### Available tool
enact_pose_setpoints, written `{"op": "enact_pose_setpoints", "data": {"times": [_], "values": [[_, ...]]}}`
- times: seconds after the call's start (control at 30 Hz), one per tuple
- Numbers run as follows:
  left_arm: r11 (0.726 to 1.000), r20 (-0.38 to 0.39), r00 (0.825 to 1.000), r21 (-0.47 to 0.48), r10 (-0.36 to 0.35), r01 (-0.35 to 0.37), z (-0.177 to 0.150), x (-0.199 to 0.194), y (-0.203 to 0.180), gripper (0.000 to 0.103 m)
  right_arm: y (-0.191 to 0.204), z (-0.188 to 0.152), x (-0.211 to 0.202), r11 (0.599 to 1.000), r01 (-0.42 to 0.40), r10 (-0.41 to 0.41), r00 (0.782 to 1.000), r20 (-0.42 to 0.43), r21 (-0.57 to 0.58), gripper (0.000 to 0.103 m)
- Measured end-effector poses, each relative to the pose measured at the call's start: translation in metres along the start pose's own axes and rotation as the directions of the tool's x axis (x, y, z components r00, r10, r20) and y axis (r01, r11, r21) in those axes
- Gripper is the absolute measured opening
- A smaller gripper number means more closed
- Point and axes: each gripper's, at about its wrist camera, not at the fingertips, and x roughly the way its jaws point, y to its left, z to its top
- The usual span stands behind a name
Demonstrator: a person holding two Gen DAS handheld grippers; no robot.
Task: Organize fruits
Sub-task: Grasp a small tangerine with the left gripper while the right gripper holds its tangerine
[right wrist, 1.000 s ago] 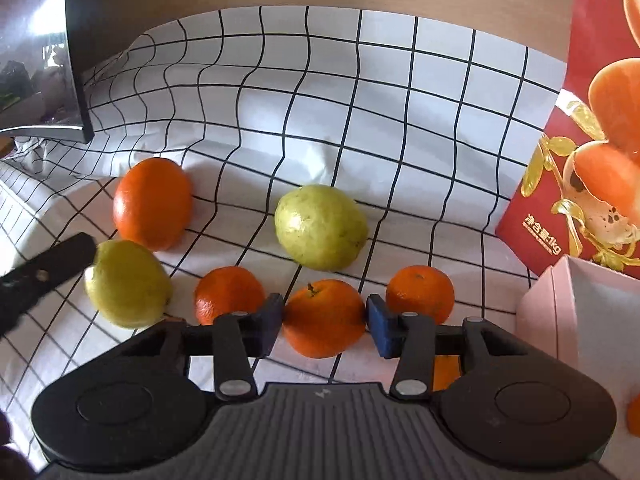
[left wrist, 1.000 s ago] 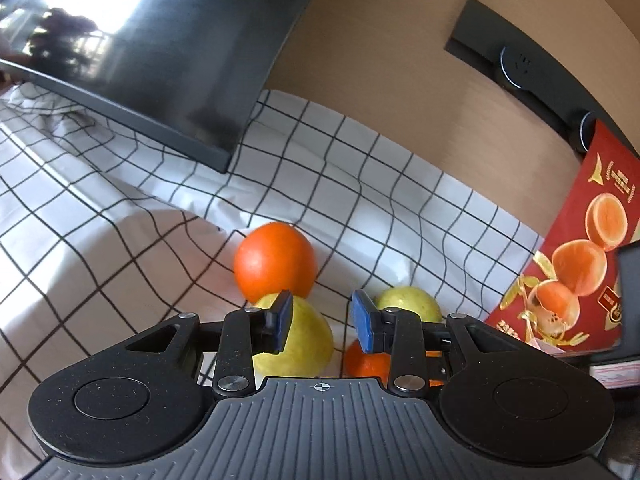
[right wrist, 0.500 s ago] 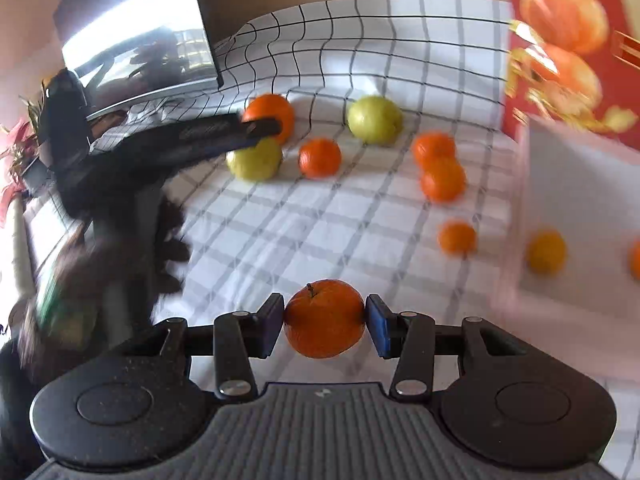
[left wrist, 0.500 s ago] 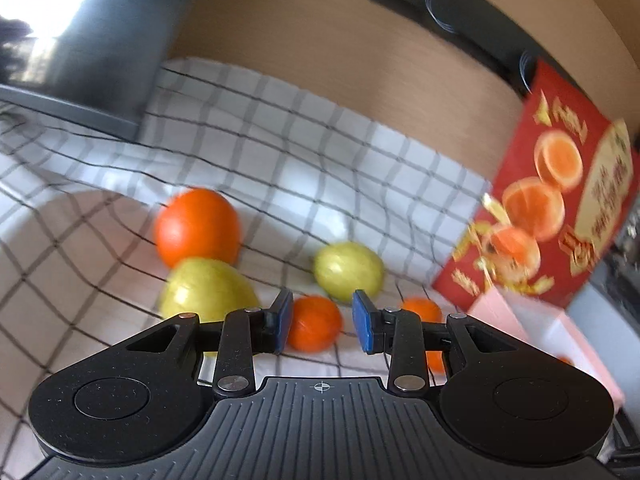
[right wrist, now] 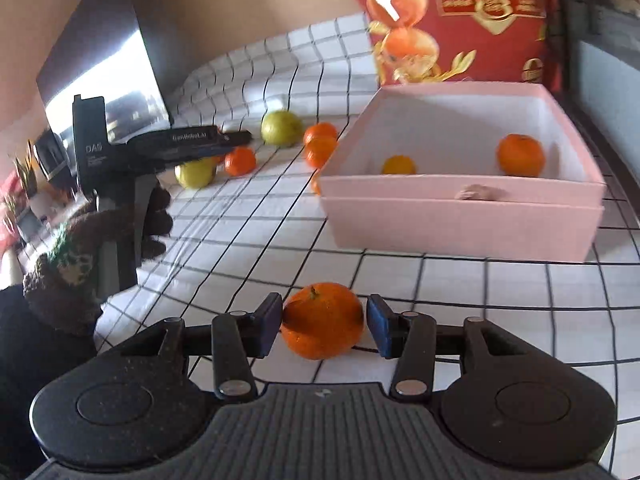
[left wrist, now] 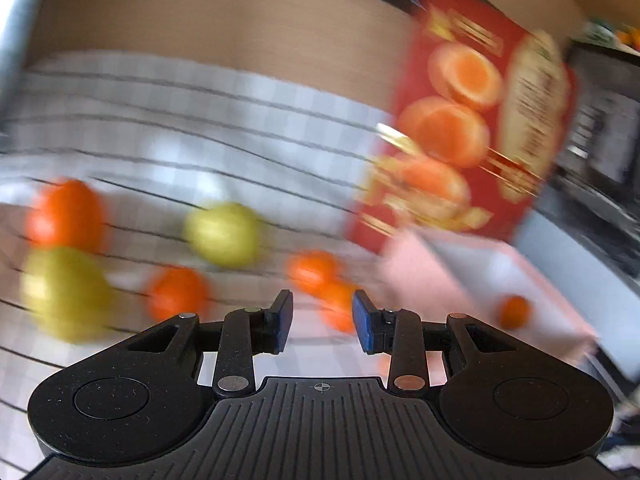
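The right gripper (right wrist: 322, 326) is opening, and the mandarin (right wrist: 322, 321) between its jaws is barely touched, near the pink box (right wrist: 460, 224). The left gripper (left wrist: 322, 316) is held open and empty above the checked cloth (left wrist: 160, 128)

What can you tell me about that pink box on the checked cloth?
The pink box is a shallow, open rectangular tray, seemingly cardboard, pale pink outside and white inside, with a seam along its front wall. It sits flat on the checked cloth, before a red package. Inside lie two small oranges, apart from each other. Nothing grips it.
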Motion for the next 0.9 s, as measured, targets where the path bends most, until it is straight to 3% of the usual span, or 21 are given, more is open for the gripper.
{"op": "enact_pose_setpoints", "data": {"times": [0.07, 0.13, 0.4, 0.5, 0.67, 0.9], "values": [[0.999, -0.056, 0.998, 0.029, -0.027, 0.029, -0.006, 0.011, -0.019, 0.036, -0.006, -0.003, -0.004, 1.0, 0.0, 0.0, 1.0, 0.028, 0.01, 0.053], [0.998, -0.101, 0.995, 0.065, -0.002, 0.008, -0.012, 0.023, -0.036, 0.036, -0.013, -0.006, -0.007, 1.0, 0.021, -0.022, 0.998, 0.065, 0.017, 0.059], [0.995, -0.134, 0.99, 0.093, 0.048, -0.036, -0.024, 0.044, -0.057, 0.041, -0.034, -0.021, -0.018, 0.999, 0.033, -0.036, 0.988, 0.148, 0.023, 0.077], [0.996, -0.137, 0.99, 0.081, 0.041, -0.03, -0.024, 0.05, -0.059, 0.041, -0.042, -0.021, -0.019, 0.999, 0.0, -0.007, 0.99, 0.144, 0.052, 0.078], [0.998, -0.143, 0.99, 0.07, 0.019, -0.009, -0.025, 0.051, -0.06, 0.033, -0.044, -0.021, -0.017, 0.996, -0.036, 0.026, 0.991, 0.128, 0.077, 0.079], [0.998, -0.088, 0.996, 0.059, 0.031, -0.026, -0.041, -0.001, -0.057, 0.032, -0.048, -0.021, -0.016, 0.993, -0.045, 0.032, 0.993, 0.118, 0.11, 0.081]]}}
